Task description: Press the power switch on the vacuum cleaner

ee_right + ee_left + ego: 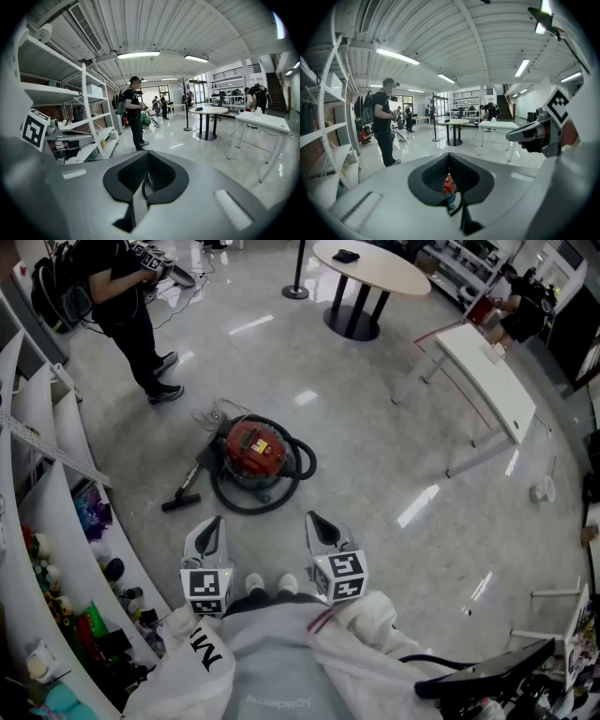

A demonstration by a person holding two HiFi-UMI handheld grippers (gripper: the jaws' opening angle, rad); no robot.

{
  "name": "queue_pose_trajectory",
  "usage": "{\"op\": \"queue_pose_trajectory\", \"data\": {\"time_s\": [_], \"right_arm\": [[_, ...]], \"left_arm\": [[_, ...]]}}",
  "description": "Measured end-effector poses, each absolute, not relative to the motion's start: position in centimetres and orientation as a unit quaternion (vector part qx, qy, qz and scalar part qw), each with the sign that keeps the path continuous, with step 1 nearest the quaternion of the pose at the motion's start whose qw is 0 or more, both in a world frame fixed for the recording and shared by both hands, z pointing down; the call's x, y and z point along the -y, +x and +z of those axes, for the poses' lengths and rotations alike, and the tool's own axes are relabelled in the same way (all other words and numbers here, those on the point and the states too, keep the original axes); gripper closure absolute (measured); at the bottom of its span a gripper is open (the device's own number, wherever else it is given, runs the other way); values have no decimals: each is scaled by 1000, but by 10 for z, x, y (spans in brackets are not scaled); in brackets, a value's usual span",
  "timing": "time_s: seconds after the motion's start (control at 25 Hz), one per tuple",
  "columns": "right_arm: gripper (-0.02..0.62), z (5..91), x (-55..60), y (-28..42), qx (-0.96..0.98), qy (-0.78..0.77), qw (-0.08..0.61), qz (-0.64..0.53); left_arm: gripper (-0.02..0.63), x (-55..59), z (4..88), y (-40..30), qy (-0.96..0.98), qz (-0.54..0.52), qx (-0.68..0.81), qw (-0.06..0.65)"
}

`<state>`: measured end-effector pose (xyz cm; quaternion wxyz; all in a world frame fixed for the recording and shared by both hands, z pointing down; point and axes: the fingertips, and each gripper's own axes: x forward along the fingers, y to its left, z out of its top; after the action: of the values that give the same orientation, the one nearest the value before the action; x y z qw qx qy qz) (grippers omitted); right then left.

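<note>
1. The left claw (215, 520) has a smooth, pale grey shell that tapers to a point, with a dark ribbed lining inside.
2. The right claw (311, 517) has the same shape and colours.
3. Each carries a white cube with black square markers: the left cube (207, 589) and the right cube (340, 576).
4. The jacket (281, 681) is grey in front with faint pale print.
5. The left sleeve (192, 667) is white with bold black lettering.
6. The right sleeve (375, 634) is white, with a thin red stripe beside it.
7. The shoes (254, 583) are white.

Open floor (375, 474) reaches the vacuum cleaner (255, 448) — hose (253, 509) rings it.
</note>
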<state>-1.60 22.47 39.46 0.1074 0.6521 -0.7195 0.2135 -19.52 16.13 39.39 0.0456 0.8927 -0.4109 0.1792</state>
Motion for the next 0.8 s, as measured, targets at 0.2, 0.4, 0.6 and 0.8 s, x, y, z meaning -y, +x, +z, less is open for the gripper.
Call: {"op": "queue_pose_trajectory", "data": {"time_s": [0.2, 0.4, 0.6, 0.8], "right_arm": [[597, 393, -233, -12, 720, 651, 107, 215], [597, 393, -238, -7, 721, 651, 103, 214], [595, 393, -243, -2, 725, 647, 93, 217], [595, 392, -248, 7, 726, 647, 70, 223]], "left_arm": [[606, -169, 388, -189, 894, 176, 409, 45], [606, -174, 391, -188, 891, 180, 414, 46], [606, -178, 392, -185, 889, 182, 418, 47], [606, -182, 395, -177, 889, 187, 414, 45]]}}
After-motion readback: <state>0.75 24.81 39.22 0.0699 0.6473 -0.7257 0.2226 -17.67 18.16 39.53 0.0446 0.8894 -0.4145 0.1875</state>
